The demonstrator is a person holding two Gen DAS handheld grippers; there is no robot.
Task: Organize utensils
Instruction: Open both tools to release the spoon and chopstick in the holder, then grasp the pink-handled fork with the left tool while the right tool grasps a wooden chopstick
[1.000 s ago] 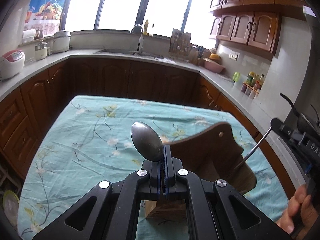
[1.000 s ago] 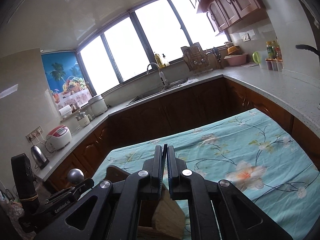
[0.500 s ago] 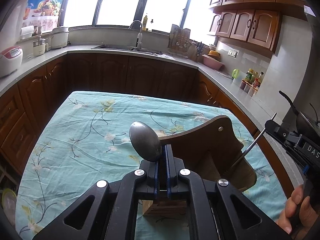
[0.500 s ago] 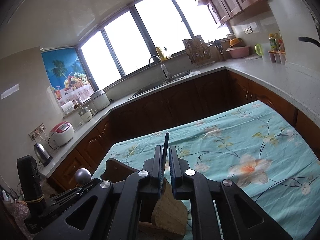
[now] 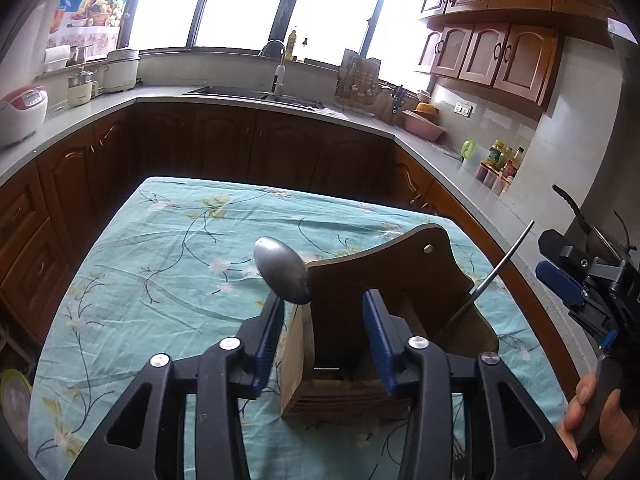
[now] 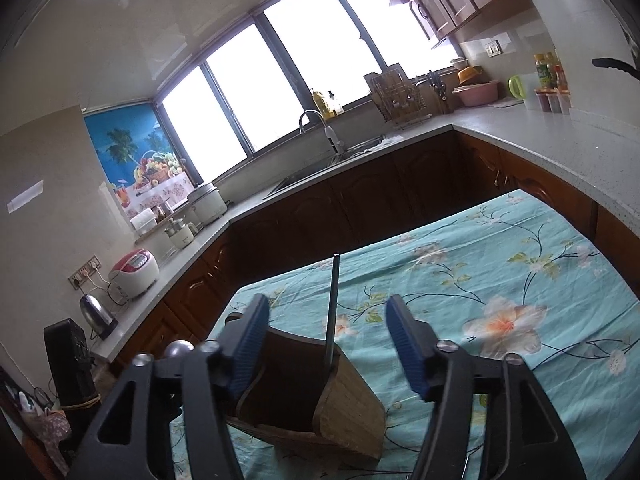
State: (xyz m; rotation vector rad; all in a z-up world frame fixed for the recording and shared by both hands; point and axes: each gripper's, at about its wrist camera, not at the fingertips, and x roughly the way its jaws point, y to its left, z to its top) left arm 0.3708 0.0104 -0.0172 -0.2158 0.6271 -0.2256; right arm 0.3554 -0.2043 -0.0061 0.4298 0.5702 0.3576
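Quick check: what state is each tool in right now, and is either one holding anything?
Left tool: open, jaws just opened; spoon stands free in the wooden holder.
Right tool: open, just opened; thin utensil handle between the jaws, not gripped.

A home kitchen with a wrap-around counter.

Dark wooden cabinets [image 5: 224, 148] run under a grey countertop [image 6: 532, 132] beneath wide windows [image 5: 240, 0], with more wooden cupboards [image 5: 496, 56] on the wall. A sink with a curved tap [image 5: 276, 64] sits below the glass, beside a dish rack [image 6: 396, 96]. A rice cooker [image 6: 132, 272], a kettle [image 6: 98, 314] and condiment bottles [image 5: 500, 160] stand on the counter; a floral tablecloth [image 6: 500, 280] covers the middle table.
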